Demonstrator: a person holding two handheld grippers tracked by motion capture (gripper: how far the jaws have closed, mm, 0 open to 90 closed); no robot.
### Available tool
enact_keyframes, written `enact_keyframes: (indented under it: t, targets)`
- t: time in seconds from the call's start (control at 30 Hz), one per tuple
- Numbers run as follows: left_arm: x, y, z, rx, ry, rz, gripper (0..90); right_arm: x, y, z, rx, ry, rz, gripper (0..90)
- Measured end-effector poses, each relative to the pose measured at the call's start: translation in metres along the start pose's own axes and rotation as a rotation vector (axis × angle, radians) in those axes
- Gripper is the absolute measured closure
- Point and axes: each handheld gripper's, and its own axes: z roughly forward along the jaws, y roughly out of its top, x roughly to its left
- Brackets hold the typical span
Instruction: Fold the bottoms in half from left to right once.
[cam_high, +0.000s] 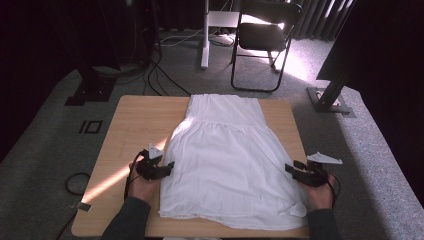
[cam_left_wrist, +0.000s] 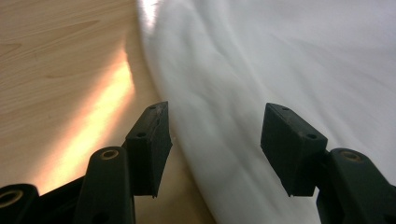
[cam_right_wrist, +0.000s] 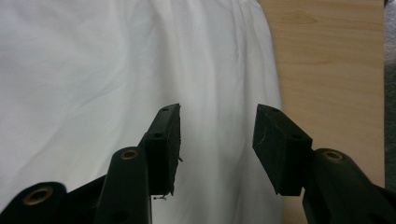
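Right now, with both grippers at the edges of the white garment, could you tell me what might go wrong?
1. The left gripper has open jaws straddling the white garment edge; closing may pinch one layer only.
2. The right gripper sits near the table edge; pulling could drag fabric off.
3. The lower right hem already looks bunched; uneven lifting may worsen it.

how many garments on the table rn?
1. A white cloth dress lies spread flat on the light wooden table, narrow top at the far edge, wide hem near the person. Anything beneath it would be hidden.
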Motion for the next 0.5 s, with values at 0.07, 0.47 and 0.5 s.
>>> enact_keyframes:
  t: [0.07, 0.47, 0.5]
  targets:
    - [0.008, 0.007, 0.012, 0.012, 0.006, -0.031, 42.6, -0.007, 0.009, 0.017, 0.020, -0.006, -0.004, 49.5]
    - [0.008, 0.021, 0.049, 0.083, -0.080, 0.019, 76.2, -0.018, 0.021, 0.069, 0.145, -0.039, -0.043, 78.1]
    - [0.007, 0.021, 0.047, 0.090, -0.073, 0.037, 81.9, -0.017, 0.018, 0.068, 0.140, -0.034, -0.054, 82.8]
